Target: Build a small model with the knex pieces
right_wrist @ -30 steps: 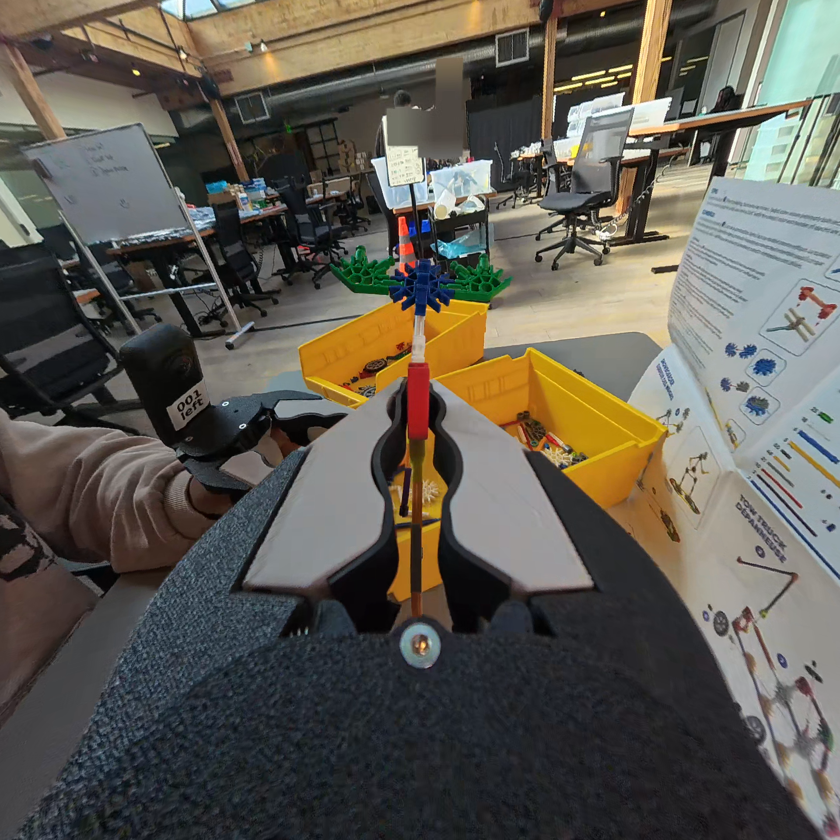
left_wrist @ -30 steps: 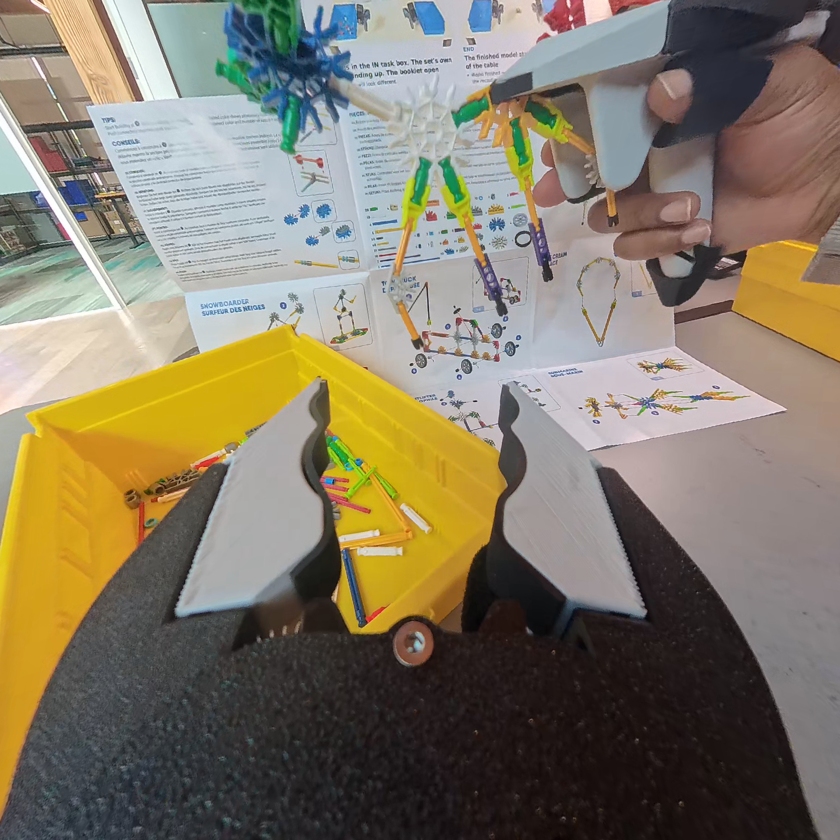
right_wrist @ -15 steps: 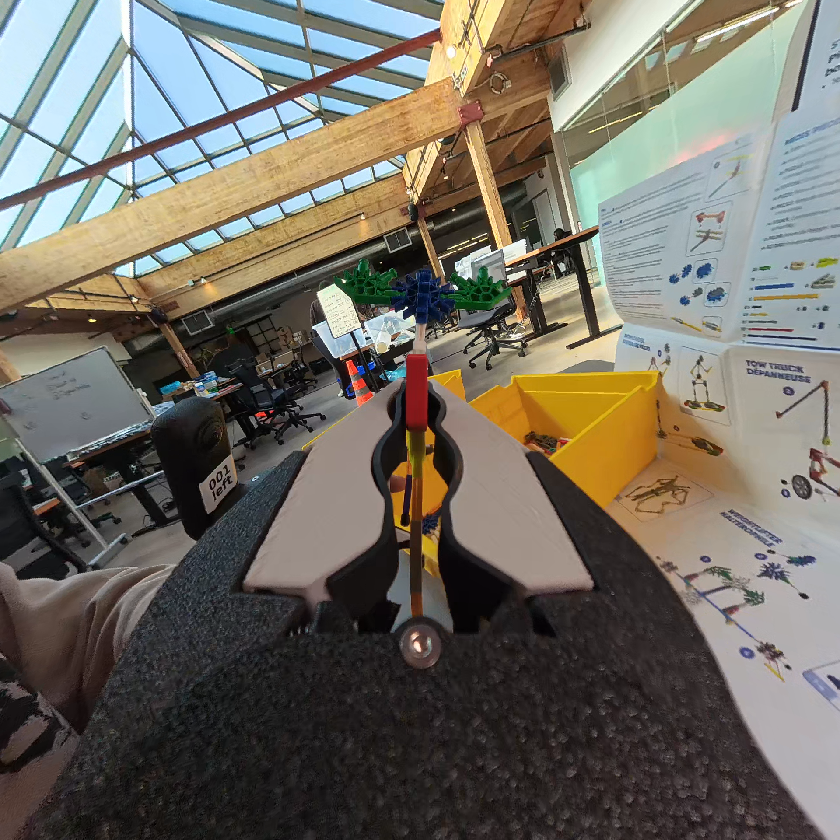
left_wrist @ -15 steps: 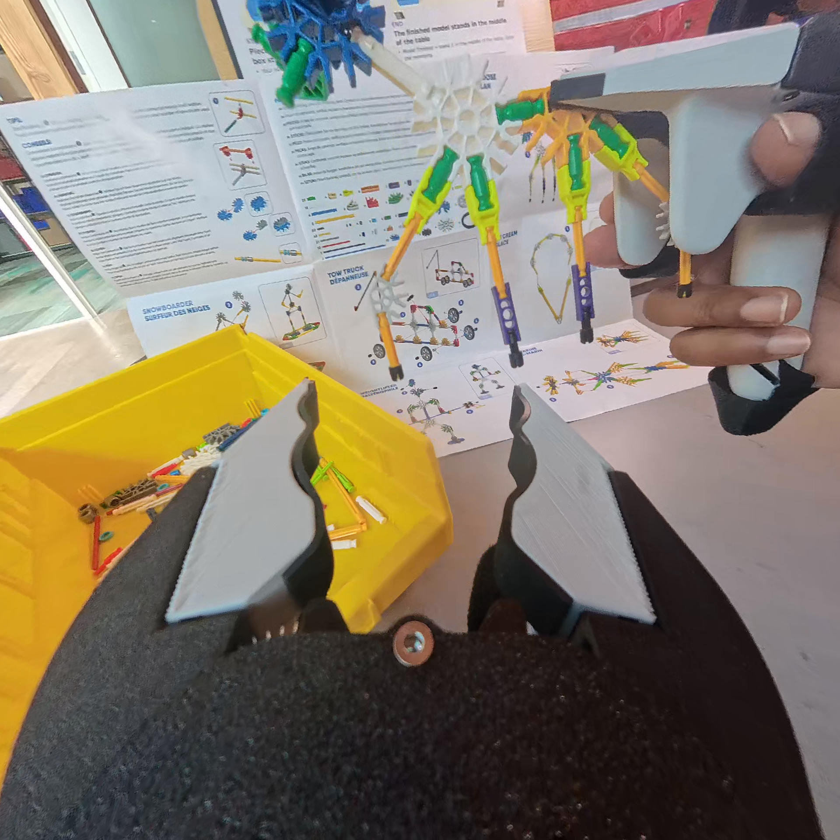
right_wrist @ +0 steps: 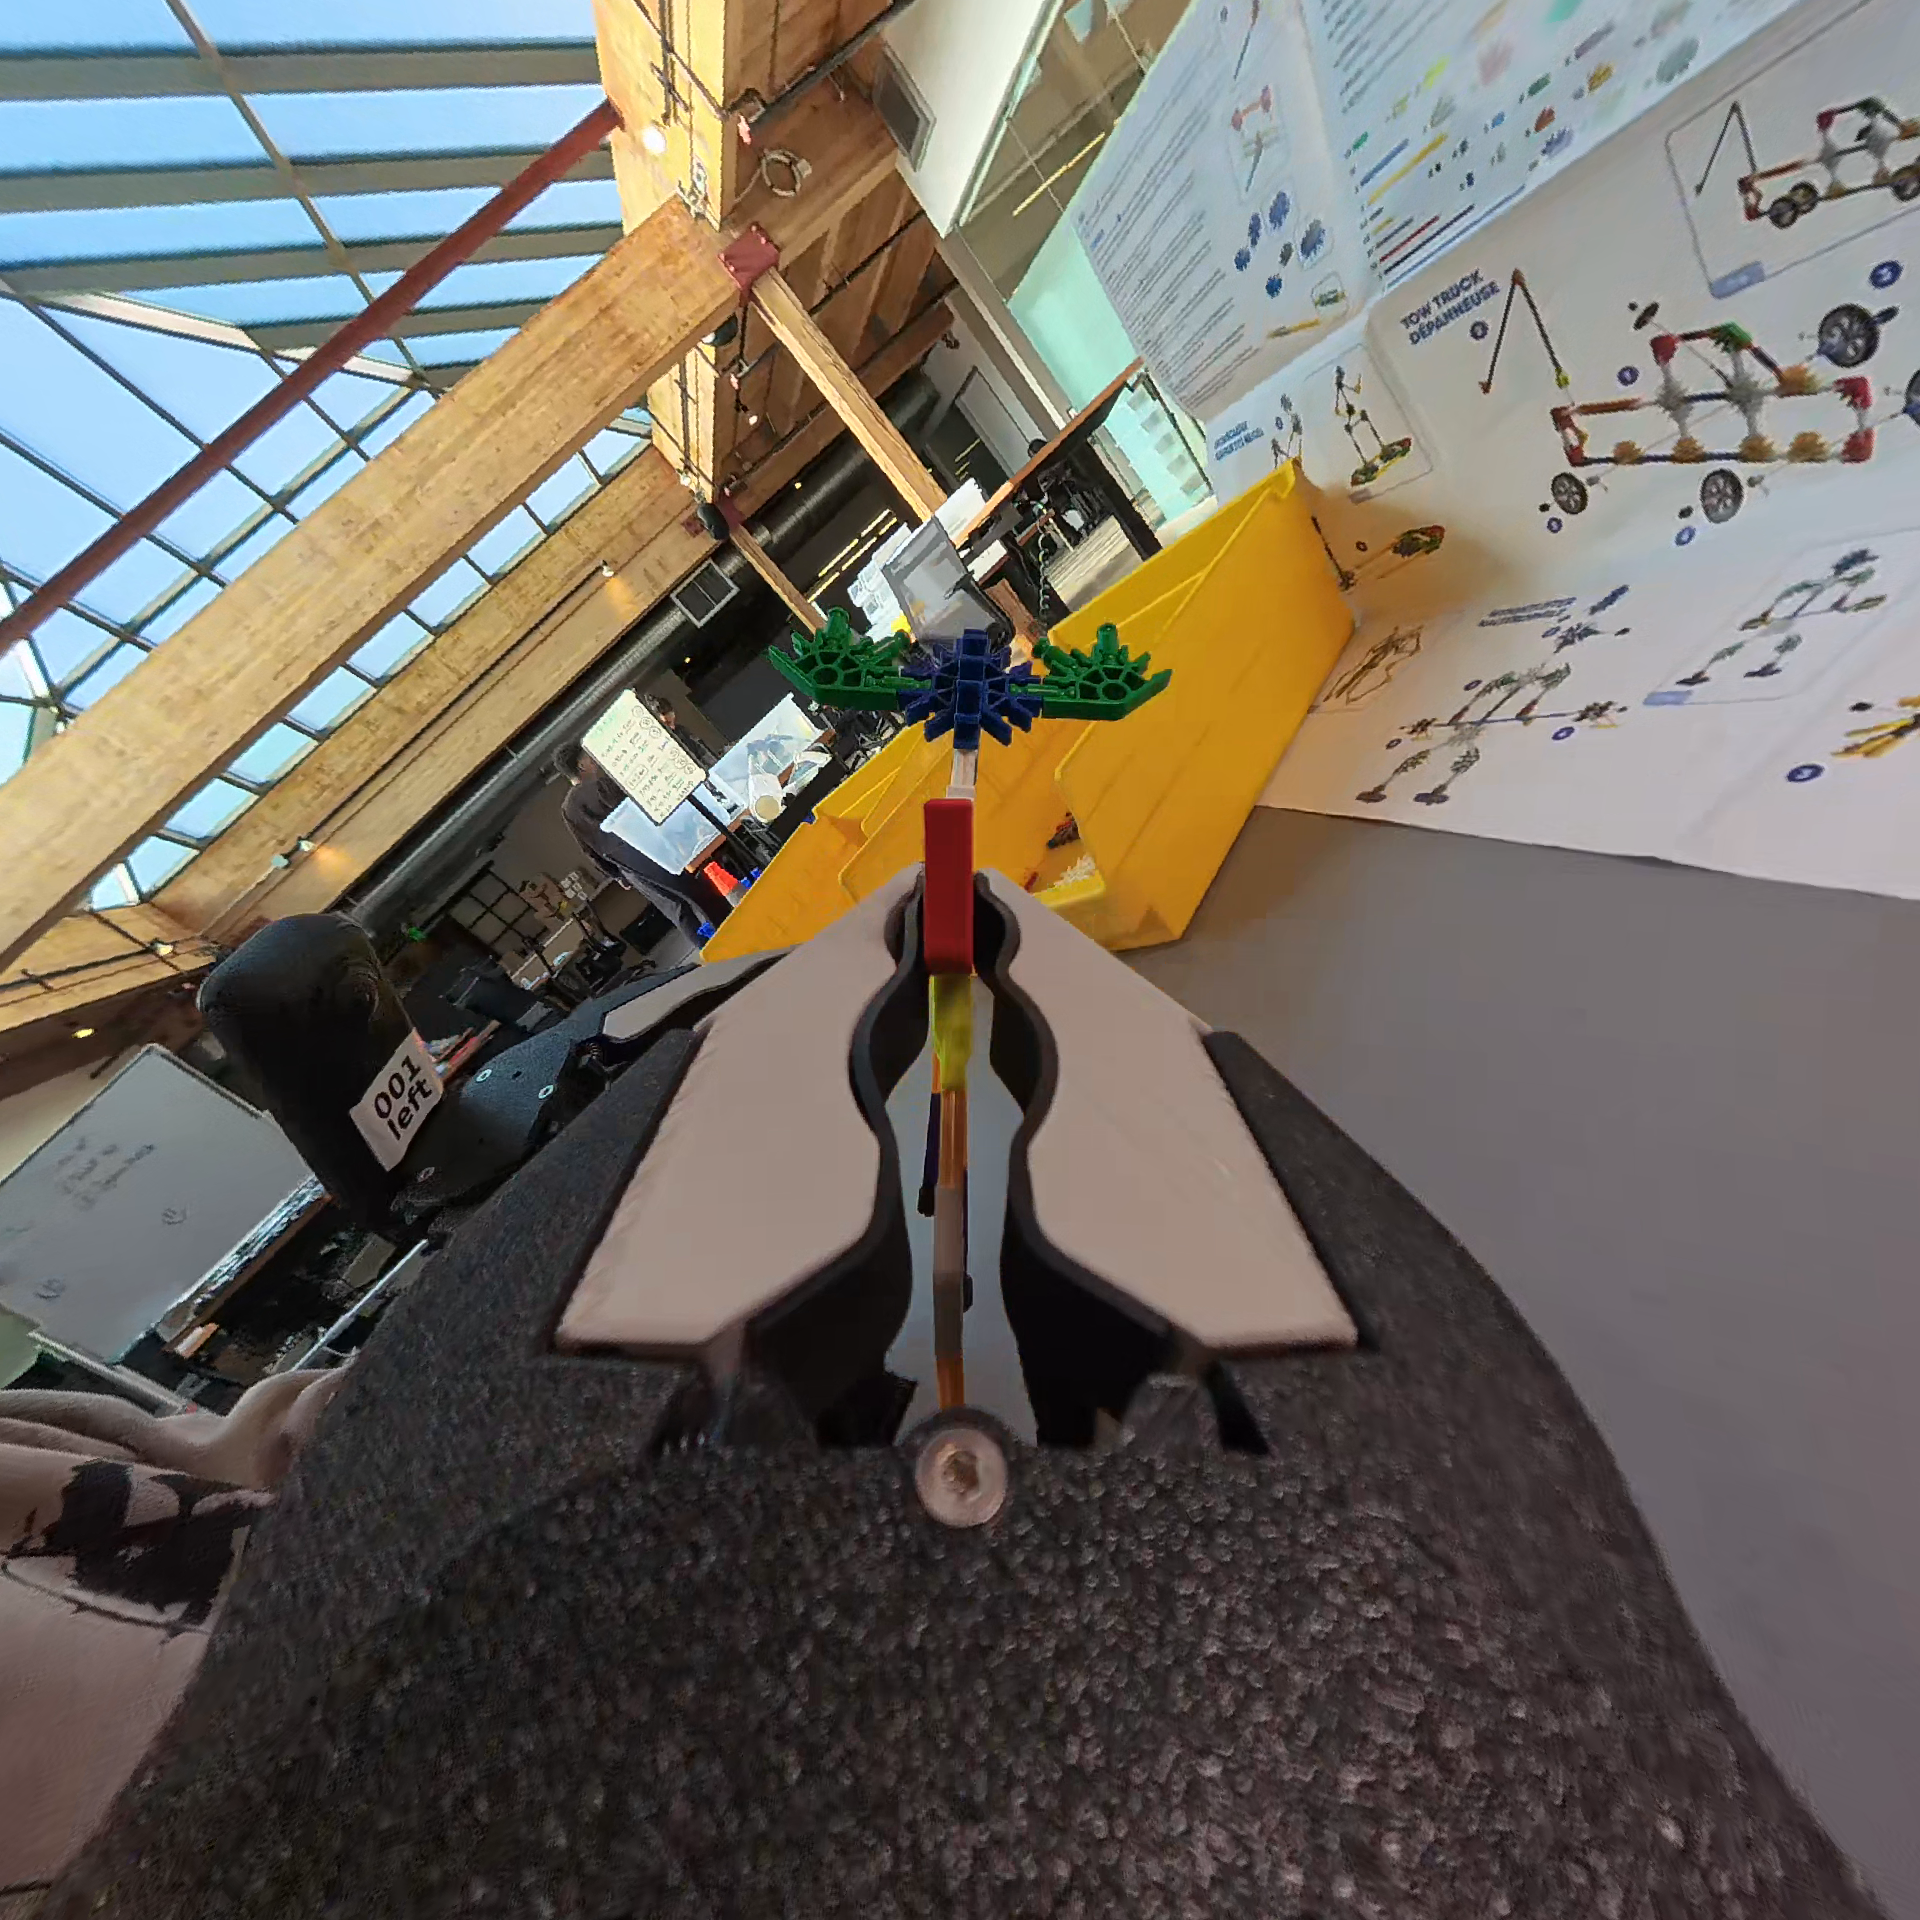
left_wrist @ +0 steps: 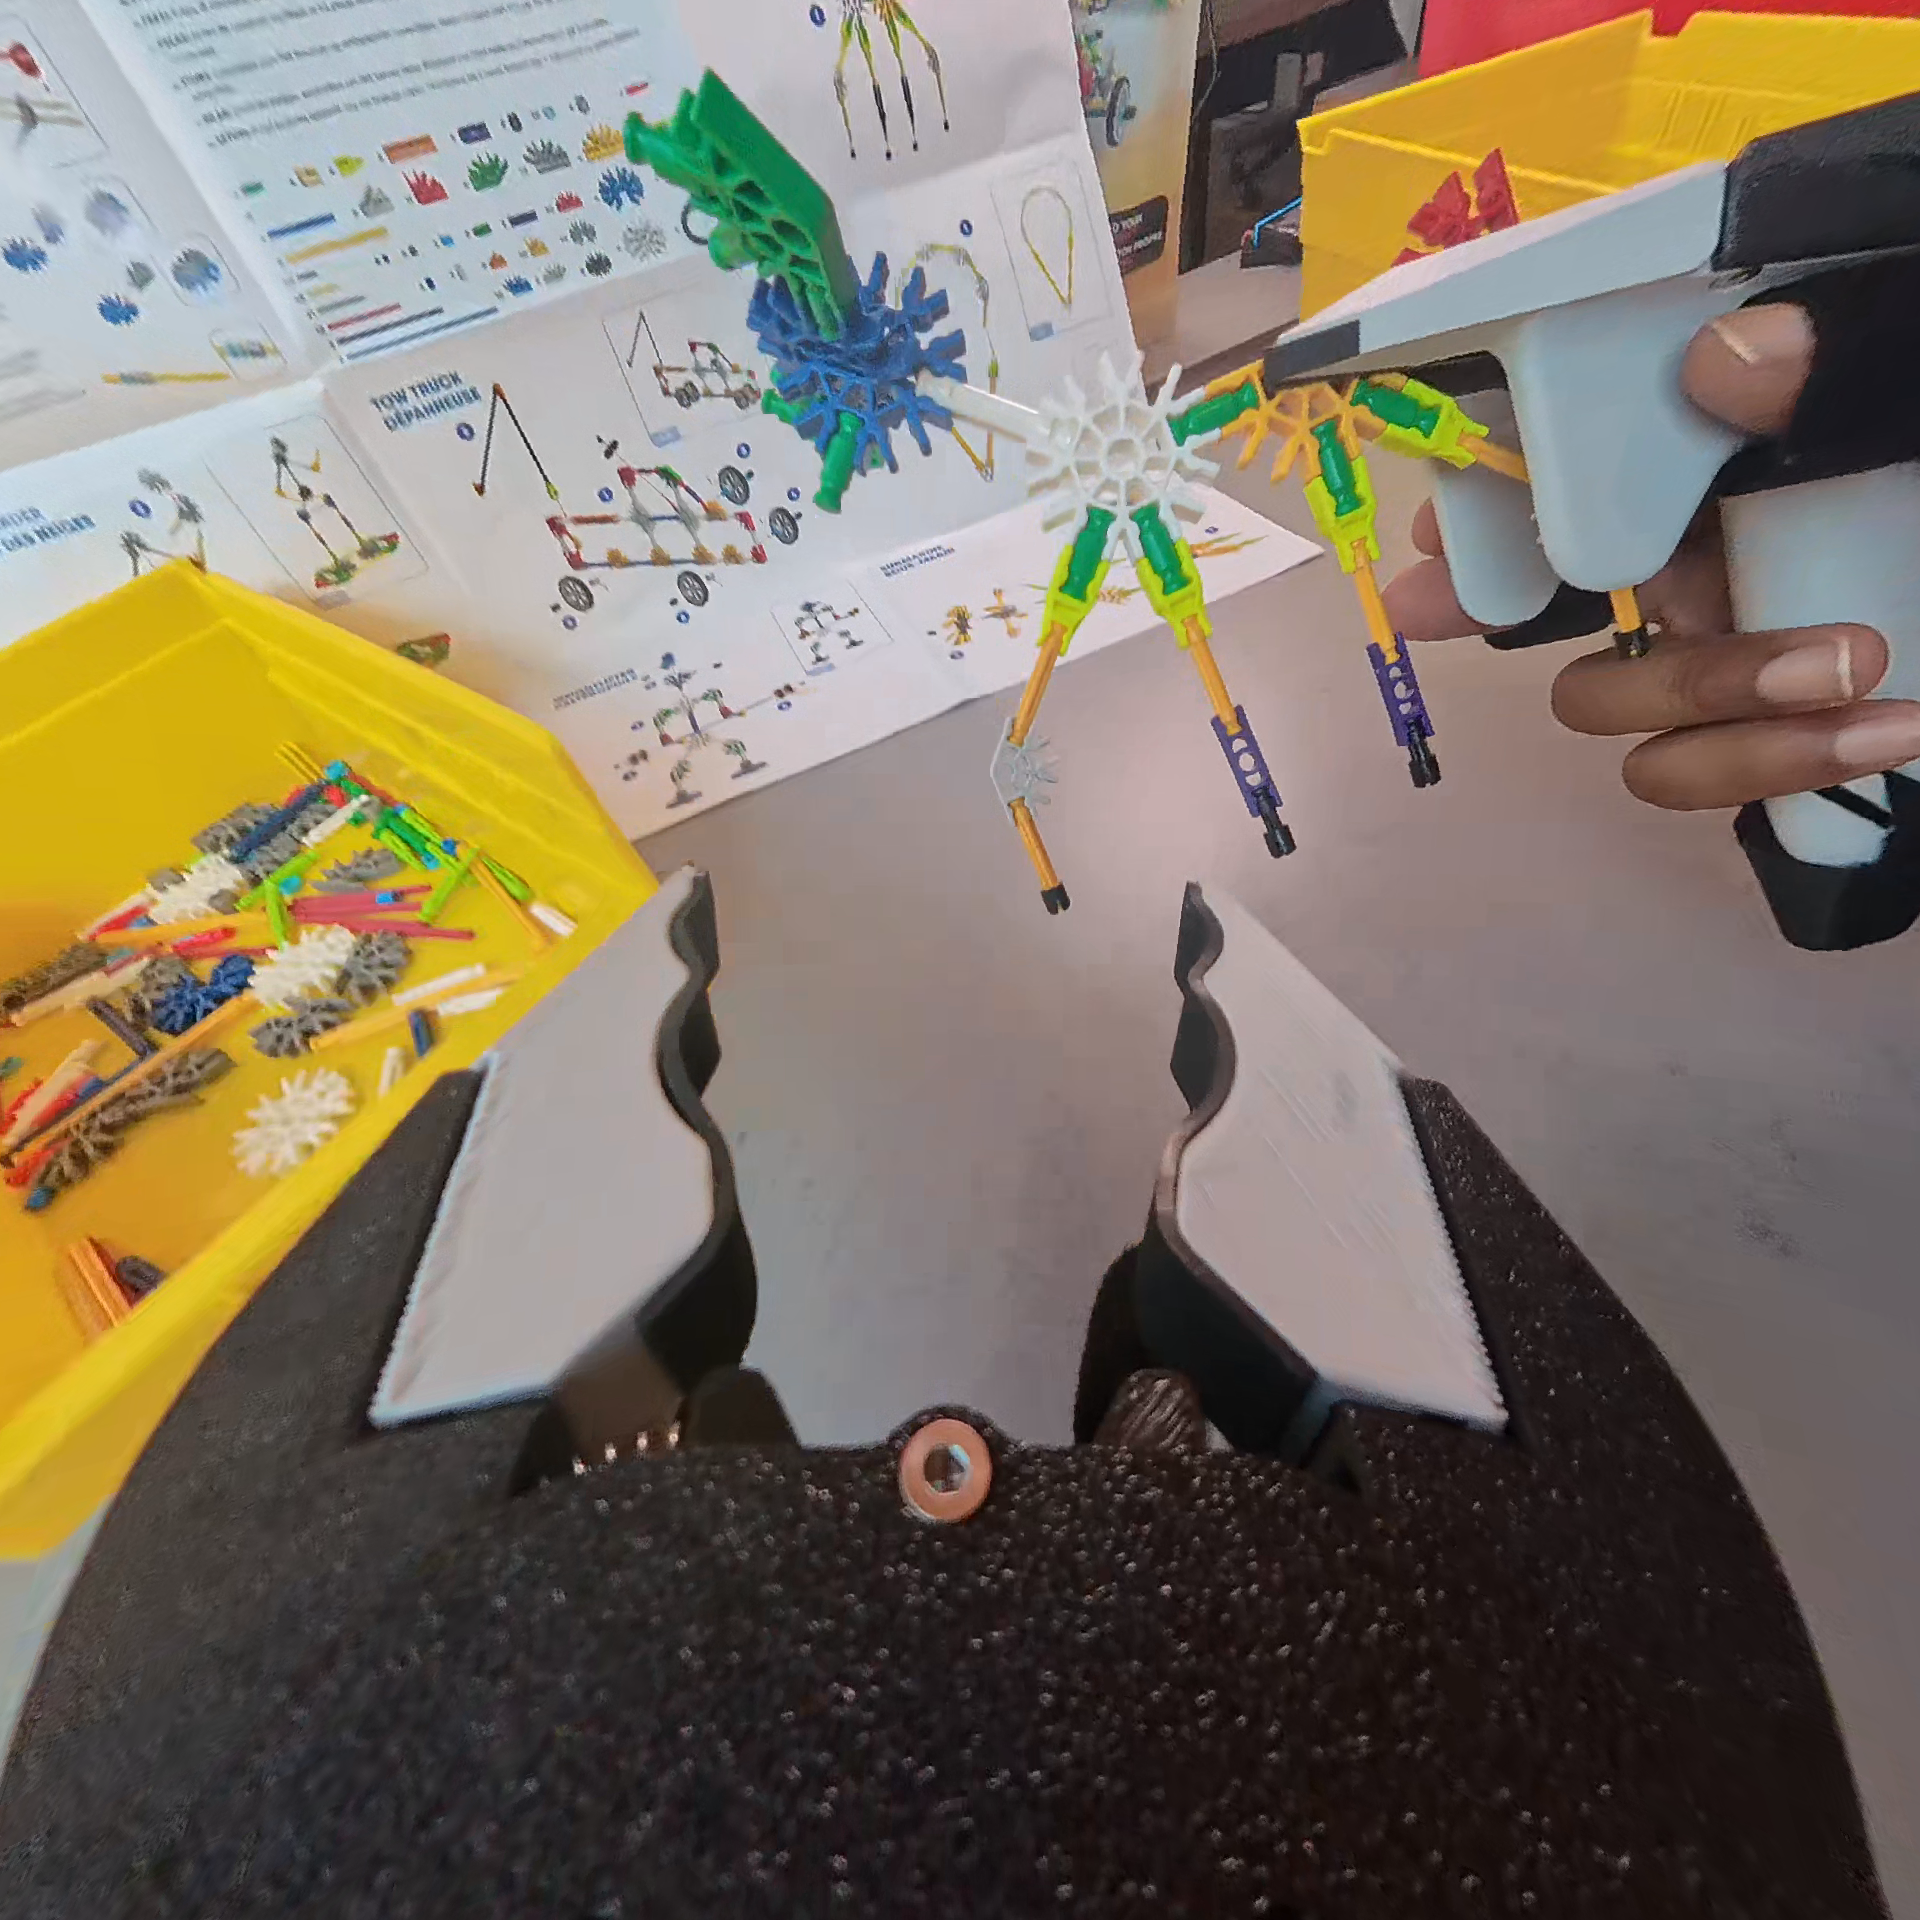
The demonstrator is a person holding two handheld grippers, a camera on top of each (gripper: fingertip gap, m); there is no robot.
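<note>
My right gripper [right_wrist: 948,896] is shut on a rod-and-connector toy model, gripping its red piece [right_wrist: 948,883]. The model's blue connector [right_wrist: 966,691] and green panels [right_wrist: 1101,670] stick out past the fingertips. In the left wrist view the model hangs in the air at upper right: white snowflake connector [left_wrist: 1117,452], blue cluster [left_wrist: 862,379], green panel [left_wrist: 748,197], and yellow legs with purple ends [left_wrist: 1242,758]. A hand [left_wrist: 1745,675] holds the right gripper [left_wrist: 1283,358] there. My left gripper [left_wrist: 940,914] is open and empty over the grey table [left_wrist: 1351,1039], below and in front of the model's legs.
A yellow bin [left_wrist: 125,748] with several loose rods and connectors sits at the left. A second yellow bin [left_wrist: 1558,114] holding red pieces stands at the back right. A folded instruction sheet [left_wrist: 468,312] stands behind. Yellow bins [right_wrist: 1195,707] and the sheet [right_wrist: 1662,540] also show in the right wrist view. Some 11 cm of space lies between my two pairs of fingers.
My left gripper swung right, from over the yellow bin to over the bare table, still open. My right gripper tilted and rolled, bringing the model lower and closer to the left gripper.
</note>
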